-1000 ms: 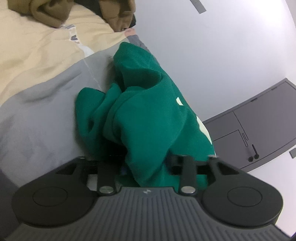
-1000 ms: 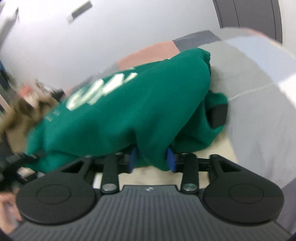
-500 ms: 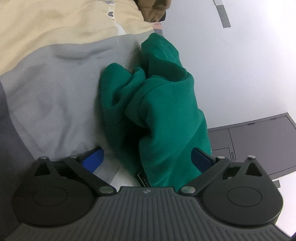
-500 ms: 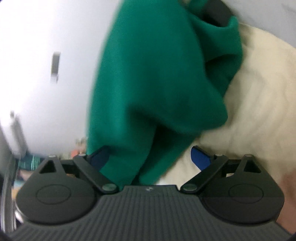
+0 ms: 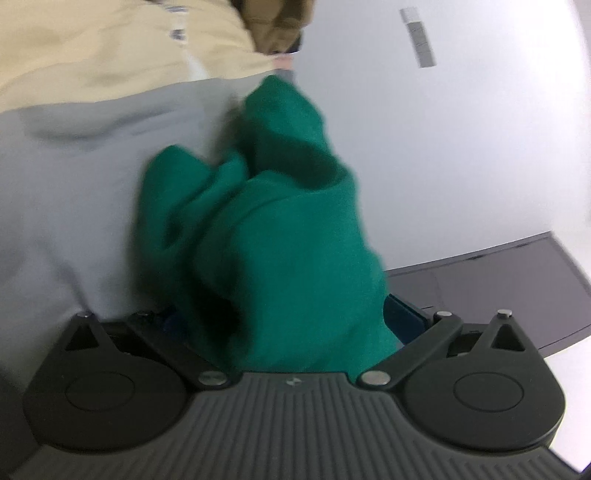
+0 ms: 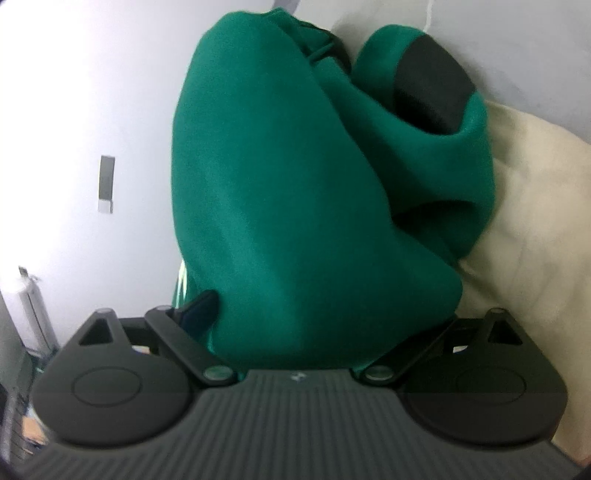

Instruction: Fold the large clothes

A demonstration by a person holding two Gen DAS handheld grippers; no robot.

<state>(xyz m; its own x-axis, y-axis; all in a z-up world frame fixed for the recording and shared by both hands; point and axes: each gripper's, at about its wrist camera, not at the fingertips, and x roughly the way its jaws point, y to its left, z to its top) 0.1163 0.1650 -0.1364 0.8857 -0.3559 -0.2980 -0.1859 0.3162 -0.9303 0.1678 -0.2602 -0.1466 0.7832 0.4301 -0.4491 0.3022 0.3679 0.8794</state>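
L gripper [image 5: 288,321]: jaws spread wide, having just been opening. The green sweatshirt [image 5: 280,236] lies bunched between them; the blue pad [image 5: 400,317] on the R side stands clear of the cloth edge, while the L pad is mostly hidden behind a fold. No pinch visible, so read as released, cloth loose in the gap.

R gripper [image 6: 325,314]: jaws likewise spread wide, also just been opening. Sweatshirt [image 6: 295,192] fills the gap and spills over the front of the tool. L finger [image 6: 201,304] shows beside the cloth; R finger is covered by fabric. No squeeze seen on the cloth, so read as released.

Sweatshirt position:
- L wrist view: crumpled heap on the grey section of the bedding [image 5: 74,192], w/ a beige section [image 5: 92,48] further back. Picture is motion-blurred; fine detail not readable.
- R wrist view: tall rounded mound, one edge resting against a cream section of bedding [image 6: 535,221]. A dark cuff [image 6: 432,88] sits at the top R of the mound, at the end of a sleeve.
- Pale print shows as a thin sliver at the lower L edge of the mound; not legible.

Surroundings:
- Brown garment [image 5: 277,22] at the far end of the bedding, L wrist view.
- Grey cabinet [image 5: 517,280] to the R, behind the L gripper.
- White wall [image 6: 92,92] to the L in the R wrist view.
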